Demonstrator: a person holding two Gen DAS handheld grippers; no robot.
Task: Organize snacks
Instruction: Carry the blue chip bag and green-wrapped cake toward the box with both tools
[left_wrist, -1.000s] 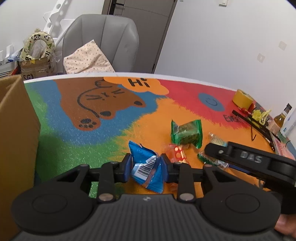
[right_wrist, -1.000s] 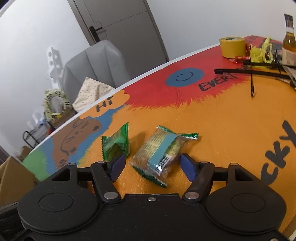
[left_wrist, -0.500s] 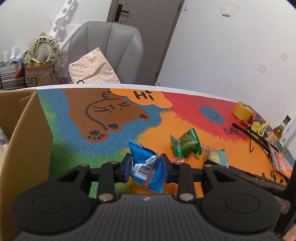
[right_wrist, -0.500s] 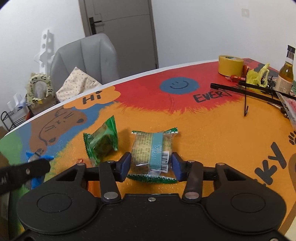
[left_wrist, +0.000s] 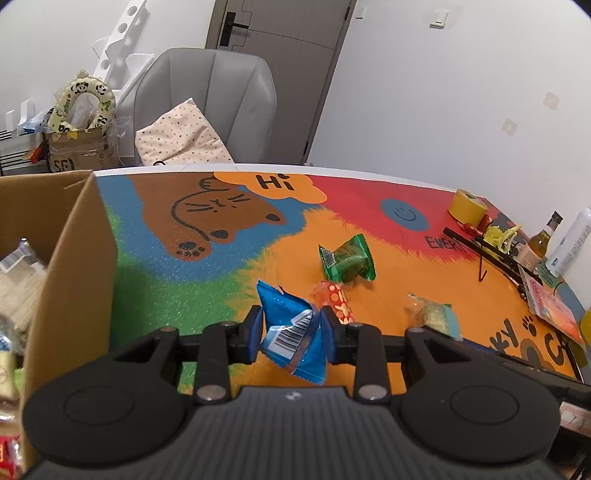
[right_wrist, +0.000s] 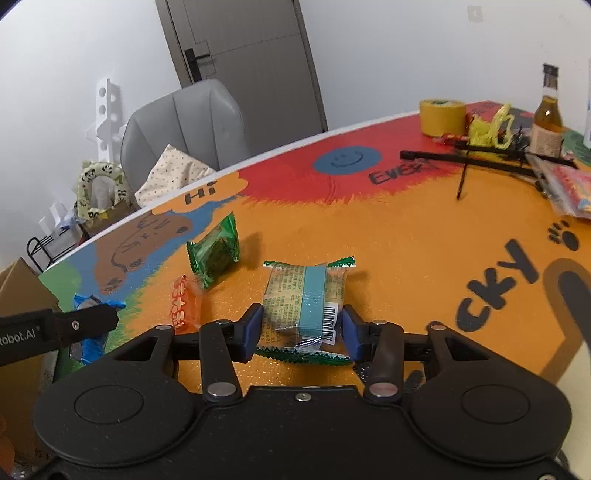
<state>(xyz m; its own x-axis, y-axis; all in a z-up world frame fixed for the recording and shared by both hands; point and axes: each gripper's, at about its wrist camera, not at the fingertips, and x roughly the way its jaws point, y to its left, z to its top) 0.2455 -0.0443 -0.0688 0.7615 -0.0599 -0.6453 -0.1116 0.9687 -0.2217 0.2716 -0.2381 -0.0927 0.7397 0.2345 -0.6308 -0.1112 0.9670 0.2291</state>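
Observation:
My left gripper (left_wrist: 291, 330) is shut on a blue snack packet (left_wrist: 291, 332) and holds it above the table, beside the cardboard box (left_wrist: 70, 266) on the left, which holds several snacks. My right gripper (right_wrist: 301, 326) is shut on a clear cake packet with a teal band (right_wrist: 303, 299), lifted slightly off the orange mat. A green snack packet (left_wrist: 347, 258) and a small orange-red candy (left_wrist: 336, 299) lie on the mat between them; both also show in the right wrist view, the green packet (right_wrist: 216, 251) and the candy (right_wrist: 183, 302).
At the table's far right are a yellow tape roll (right_wrist: 441, 116), a brown bottle (right_wrist: 548, 122), black rods (right_wrist: 472, 158) and a red packet (right_wrist: 569, 188). A grey chair (left_wrist: 207, 99) with a cushion stands behind the table.
My left gripper rose and moved left with the blue packet, bringing the box into view. My right gripper closed on the cake packet and lifted it.

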